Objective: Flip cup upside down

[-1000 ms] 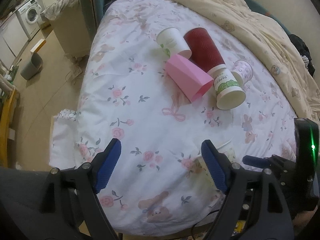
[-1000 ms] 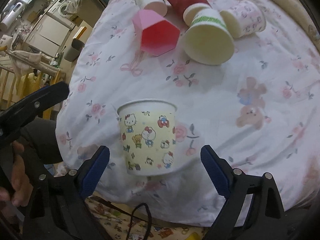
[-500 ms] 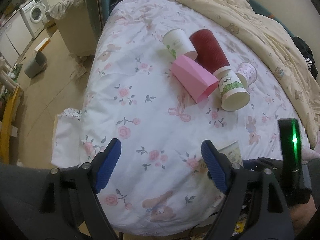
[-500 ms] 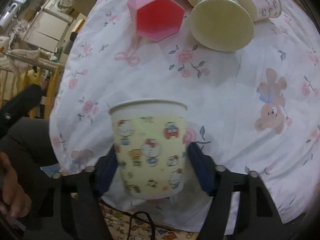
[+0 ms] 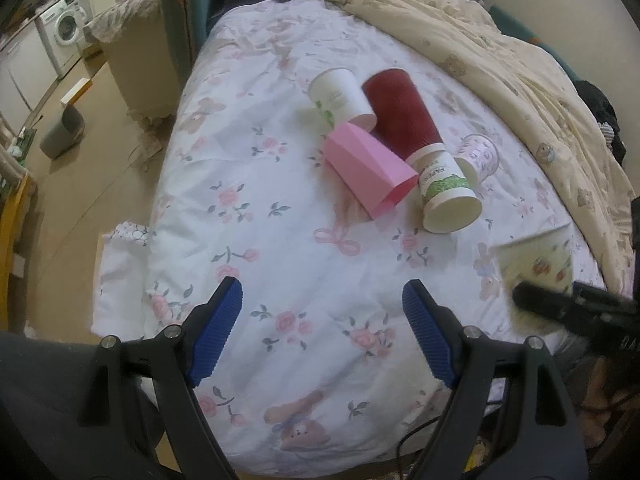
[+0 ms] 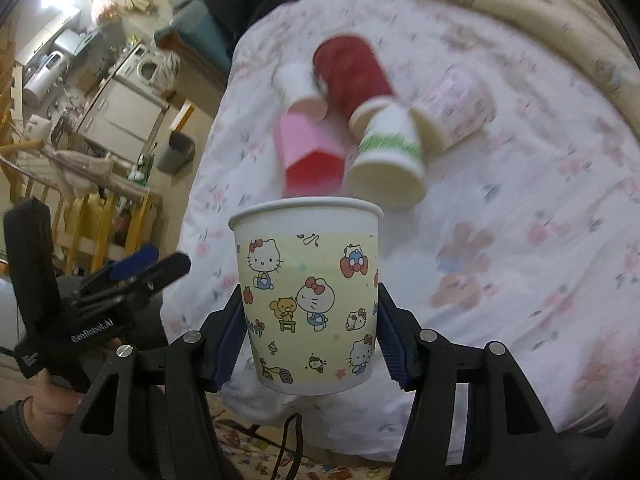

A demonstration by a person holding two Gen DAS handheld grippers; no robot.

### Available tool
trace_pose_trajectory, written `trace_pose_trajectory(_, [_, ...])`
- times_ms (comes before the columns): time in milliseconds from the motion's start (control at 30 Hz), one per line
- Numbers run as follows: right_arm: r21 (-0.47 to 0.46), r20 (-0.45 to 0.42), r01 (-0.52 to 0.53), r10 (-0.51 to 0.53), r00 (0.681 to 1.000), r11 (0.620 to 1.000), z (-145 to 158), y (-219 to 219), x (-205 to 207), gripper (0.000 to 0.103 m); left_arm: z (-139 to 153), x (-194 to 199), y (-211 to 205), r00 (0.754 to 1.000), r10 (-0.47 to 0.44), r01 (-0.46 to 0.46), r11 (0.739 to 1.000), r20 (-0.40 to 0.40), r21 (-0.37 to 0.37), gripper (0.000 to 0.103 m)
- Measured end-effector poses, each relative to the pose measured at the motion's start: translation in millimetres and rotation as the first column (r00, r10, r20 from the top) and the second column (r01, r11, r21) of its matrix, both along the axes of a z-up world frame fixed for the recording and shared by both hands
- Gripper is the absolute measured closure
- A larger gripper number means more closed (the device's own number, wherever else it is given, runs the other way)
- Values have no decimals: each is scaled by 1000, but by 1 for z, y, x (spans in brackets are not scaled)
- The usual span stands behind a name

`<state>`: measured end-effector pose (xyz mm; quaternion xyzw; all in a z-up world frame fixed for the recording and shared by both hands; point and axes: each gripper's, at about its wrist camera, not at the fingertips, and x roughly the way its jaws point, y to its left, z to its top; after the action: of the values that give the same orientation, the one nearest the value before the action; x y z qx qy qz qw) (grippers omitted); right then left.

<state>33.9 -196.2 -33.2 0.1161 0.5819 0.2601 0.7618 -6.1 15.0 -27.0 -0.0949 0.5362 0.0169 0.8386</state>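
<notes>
Floral white bedsheet (image 5: pixel 280 208) below. My right gripper (image 6: pixel 308 340) is clamped on the yellow cartoon-print paper cup (image 6: pixel 308 292), upright, rim up. My left gripper (image 5: pixel 322 336) gapes apart, holding nothing.

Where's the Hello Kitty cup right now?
The Hello Kitty cup sits upright between the right gripper's blue pads at the right wrist view's centre, near the bed's front edge, in front of the lying pile of cups.

a home bedroom: floral bed (image 5: pixel 280 208), washing machine (image 5: pixel 66 28) beyond.
</notes>
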Motion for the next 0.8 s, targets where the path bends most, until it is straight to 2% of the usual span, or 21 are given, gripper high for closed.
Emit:
trace_pose_trajectory(133, [13, 9, 47, -47, 999, 999, -5, -17, 0, 41, 7, 6, -12, 998, -57, 57, 998, 10, -19, 23])
trace_pose_trajectory(300, [41, -39, 93, -92, 995, 995, -20, -27, -4, 42, 19, 23, -33, 988, -150, 150, 988, 30, -17, 23])
trace_pose_trajectory(433, [26, -15, 50, -49, 999, 998, -16, -16, -5, 42, 21, 33, -42, 979, -190, 196, 978, 80, -71, 23])
trace_pose_trajectory(600, [-3, -20, 20, -20, 1000, 1000, -22, -9, -4, 42, 15, 34, -44, 978, -194, 202, 970, 76, -132, 23])
trace_pose_trajectory(800, [27, -31, -14, 14, 999, 1000, -23, -3, -5, 42, 18, 31, -65, 953, -290, 302, 934, 87, -192, 23])
